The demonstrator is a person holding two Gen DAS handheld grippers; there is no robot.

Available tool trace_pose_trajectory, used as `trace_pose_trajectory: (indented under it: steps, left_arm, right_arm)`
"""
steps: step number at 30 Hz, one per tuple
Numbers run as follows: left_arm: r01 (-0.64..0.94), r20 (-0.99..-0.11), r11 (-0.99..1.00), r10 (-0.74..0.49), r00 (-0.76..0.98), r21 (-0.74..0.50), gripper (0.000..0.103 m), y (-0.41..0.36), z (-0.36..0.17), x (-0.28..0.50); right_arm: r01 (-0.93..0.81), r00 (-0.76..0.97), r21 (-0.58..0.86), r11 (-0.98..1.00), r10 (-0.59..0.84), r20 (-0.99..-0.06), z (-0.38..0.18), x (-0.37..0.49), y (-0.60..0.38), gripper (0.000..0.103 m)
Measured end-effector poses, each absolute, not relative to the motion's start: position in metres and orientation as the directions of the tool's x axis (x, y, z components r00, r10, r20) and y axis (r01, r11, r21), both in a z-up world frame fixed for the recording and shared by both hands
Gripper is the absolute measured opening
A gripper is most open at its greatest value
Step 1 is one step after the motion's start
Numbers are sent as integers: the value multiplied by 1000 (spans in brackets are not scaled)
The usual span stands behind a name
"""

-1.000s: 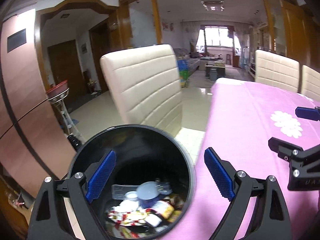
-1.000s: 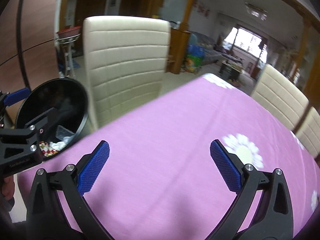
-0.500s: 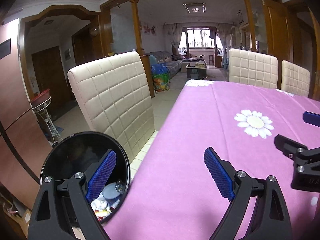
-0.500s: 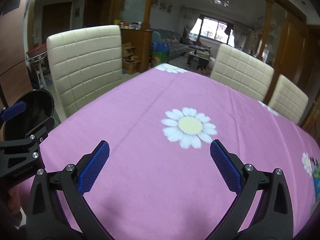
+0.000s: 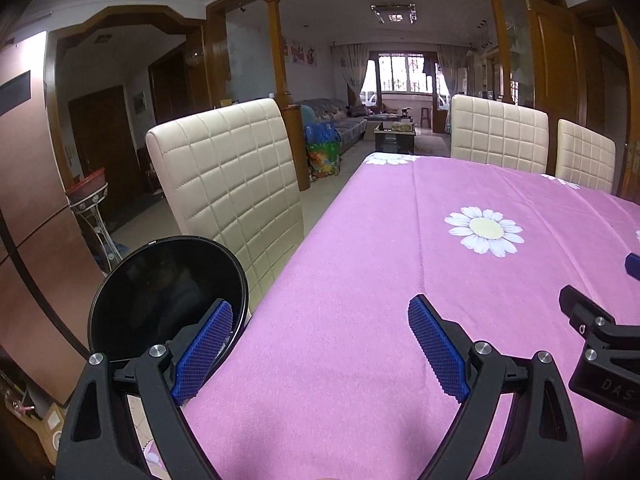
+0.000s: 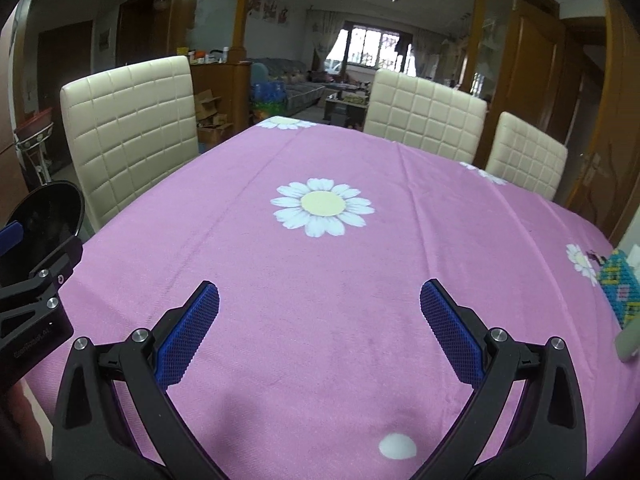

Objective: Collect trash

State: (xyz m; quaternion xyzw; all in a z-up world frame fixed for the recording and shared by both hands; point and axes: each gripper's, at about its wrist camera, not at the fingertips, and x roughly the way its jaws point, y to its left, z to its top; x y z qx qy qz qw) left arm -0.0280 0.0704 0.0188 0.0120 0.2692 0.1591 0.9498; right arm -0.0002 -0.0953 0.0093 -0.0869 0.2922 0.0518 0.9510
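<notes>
Bin (image 5: 160,292) stood round, black, glossy-rimmed, dark inside, just off the table's (image 5: 360,280) left edge, left gripper (image 5: 320,348) and right gripper (image 6: 320,332) both spread wide, grasping nothing.

This is a home's dining room opening onto a living room. A table (image 6: 320,264) under a pink daisy-print tablecloth (image 6: 360,320) has cream quilted dining chairs (image 5: 228,184) along its left and far edges. Beyond wooden pillars (image 5: 280,60) stand a sofa (image 5: 340,120), a coffee table (image 5: 394,130) and a curtained window (image 5: 404,74), under a ceiling lamp (image 5: 394,12).
</notes>
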Motion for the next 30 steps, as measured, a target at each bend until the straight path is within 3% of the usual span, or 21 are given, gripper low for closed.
trace_pose_trajectory:
  steps: [30]
  left_arm:
    - [-245, -423, 966, 255, 870, 80, 88, 57, 30, -48]
  right_arm:
    - [-44, 901, -109, 993, -7, -433, 28, -37, -114, 99]
